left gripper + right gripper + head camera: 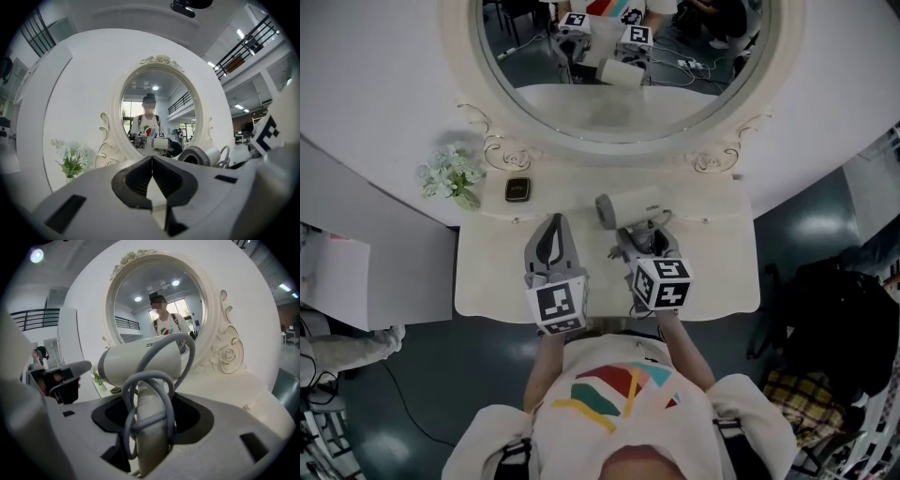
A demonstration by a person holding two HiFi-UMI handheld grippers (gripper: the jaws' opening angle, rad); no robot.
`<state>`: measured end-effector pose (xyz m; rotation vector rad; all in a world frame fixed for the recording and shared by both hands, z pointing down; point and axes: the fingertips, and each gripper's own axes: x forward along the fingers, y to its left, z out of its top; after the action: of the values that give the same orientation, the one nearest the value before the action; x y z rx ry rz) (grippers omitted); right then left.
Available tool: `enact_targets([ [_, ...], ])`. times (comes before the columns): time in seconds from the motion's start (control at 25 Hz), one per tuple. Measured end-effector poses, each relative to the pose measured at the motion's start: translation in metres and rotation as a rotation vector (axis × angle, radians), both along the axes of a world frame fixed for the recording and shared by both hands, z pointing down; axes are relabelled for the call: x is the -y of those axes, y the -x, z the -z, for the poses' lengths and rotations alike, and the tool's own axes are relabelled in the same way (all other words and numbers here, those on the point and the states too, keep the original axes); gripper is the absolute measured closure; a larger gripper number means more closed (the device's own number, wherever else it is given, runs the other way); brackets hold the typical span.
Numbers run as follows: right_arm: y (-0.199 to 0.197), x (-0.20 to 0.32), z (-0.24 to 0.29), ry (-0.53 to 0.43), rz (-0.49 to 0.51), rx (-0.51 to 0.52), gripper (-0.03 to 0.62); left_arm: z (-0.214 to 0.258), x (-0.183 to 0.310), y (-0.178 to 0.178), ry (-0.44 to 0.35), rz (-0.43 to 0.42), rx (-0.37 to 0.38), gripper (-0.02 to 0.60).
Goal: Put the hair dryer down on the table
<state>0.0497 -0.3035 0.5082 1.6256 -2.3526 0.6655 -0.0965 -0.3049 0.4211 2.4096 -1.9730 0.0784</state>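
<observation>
**Dryer in your right tongs, over the table**

Right tongs (150, 423): gripping the hair dryer (140, 363) by its handle, pads on both sides. The grey cord (161, 380) is looped round that handle & sits in the grip too. The barrel lies crosswise above the jaws. In the head view the dryer (623, 208) is over the far-middle part of the table (497, 272), just ahead of your right tongs (639, 242), dark mouth to the left. Can't tell whether it touches the table top.

Left tongs (152, 164): closed, tips meeting, nothing btwn them. In the head view they (551, 230) are over the table, just left of the right ones. From the left gripper view the dryer's round mouth (199, 156) shows at the right.

Writing: there's pale grey lettering on the barrel top in the right gripper view, but the cord crosses it, so it's not readable. Each cube carries black-&-white square markers, no words. Your shirt has coloured stripes, no text visible.

Other bits: oval mirror (619, 84) w/ a scrolled cream frame at the far side; white flowers (450, 176) far left; a small dark object (517, 189) beside them on the table's far ledge, label not legible.
</observation>
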Motion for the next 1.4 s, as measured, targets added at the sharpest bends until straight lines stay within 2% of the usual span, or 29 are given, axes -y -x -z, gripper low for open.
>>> enact_targets([
  [0.52, -0.006, -0.006, -0.086, 0.265, -0.018, -0.046, 0.341, 0.001, 0.003, 0.003, -0.007, 0.009, 0.013, 0.577],
  [0.88, -0.014, -0.017, -0.144, 0.424, -0.017, -0.114, 0.341, -0.008, 0.005, 0.007, -0.001, 0.026, 0.044, 0.577],
  [1.4, -0.028, -0.038, -0.190, 0.550, -0.049, -0.119, 0.341, -0.009, 0.003, 0.004, 0.009, 0.030, 0.061, 0.577],
])
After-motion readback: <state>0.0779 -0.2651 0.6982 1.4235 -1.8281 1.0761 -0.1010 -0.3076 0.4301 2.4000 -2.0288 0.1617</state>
